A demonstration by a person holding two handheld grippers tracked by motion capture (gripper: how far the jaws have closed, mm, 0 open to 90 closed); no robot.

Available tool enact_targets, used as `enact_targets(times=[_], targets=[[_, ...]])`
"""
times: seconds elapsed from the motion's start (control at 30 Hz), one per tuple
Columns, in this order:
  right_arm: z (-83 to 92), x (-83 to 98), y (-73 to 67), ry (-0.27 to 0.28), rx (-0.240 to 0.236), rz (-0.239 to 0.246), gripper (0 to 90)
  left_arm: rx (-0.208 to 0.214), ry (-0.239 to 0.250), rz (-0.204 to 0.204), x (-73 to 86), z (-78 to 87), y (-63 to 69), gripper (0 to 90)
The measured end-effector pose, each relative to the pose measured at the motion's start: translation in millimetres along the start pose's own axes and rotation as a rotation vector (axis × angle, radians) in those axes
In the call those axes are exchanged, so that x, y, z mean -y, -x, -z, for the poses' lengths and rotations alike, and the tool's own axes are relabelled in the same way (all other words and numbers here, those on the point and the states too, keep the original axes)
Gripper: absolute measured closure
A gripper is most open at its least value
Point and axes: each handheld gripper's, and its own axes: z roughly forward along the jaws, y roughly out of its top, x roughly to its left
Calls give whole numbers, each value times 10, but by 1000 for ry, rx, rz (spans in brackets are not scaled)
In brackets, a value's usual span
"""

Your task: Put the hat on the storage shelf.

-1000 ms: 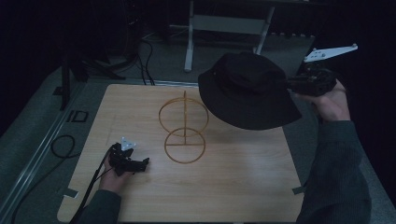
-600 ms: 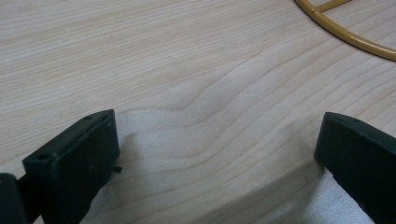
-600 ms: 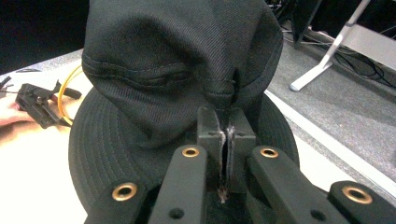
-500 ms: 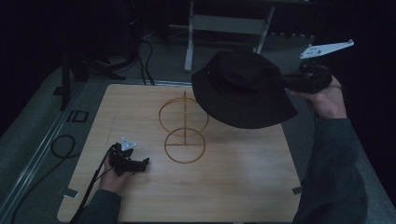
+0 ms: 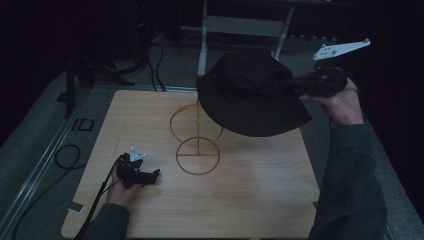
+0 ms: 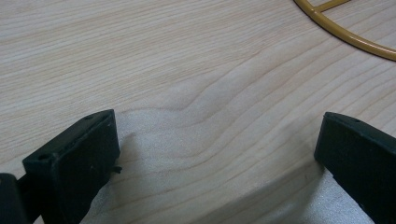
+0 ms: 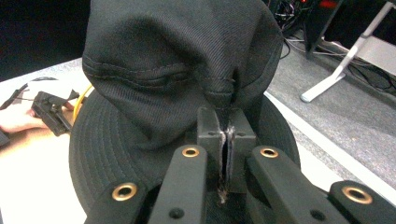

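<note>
At the near left, the left gripper (image 5: 150, 176) rests on the wooden table (image 5: 250, 200), jaws wide with nothing between. The gold wire stand (image 5: 197, 142) is at centre. To the right, the right gripper (image 5: 295, 87) pinches the black bucket hat (image 5: 250, 95), held above the stand's far right side.

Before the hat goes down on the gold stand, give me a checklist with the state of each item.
1. Right gripper shut on the hat: ok.
2. Hat lifted off the table: ok.
3. Stand upright: ok.
4. Hat centred over the stand's top ring: not ok, it hangs to the right of it.
5. Left gripper away from the stand, jaws open: ok.
6. Strength of the pinch on the cloth: cannot tell.
</note>
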Motion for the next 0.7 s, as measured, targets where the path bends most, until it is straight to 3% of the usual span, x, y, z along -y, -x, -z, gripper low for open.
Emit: enact_targets(times=[0.7], targets=[[-59,-90,-74,26,-32,18,877,0,1,2,0,-1,2,3]])
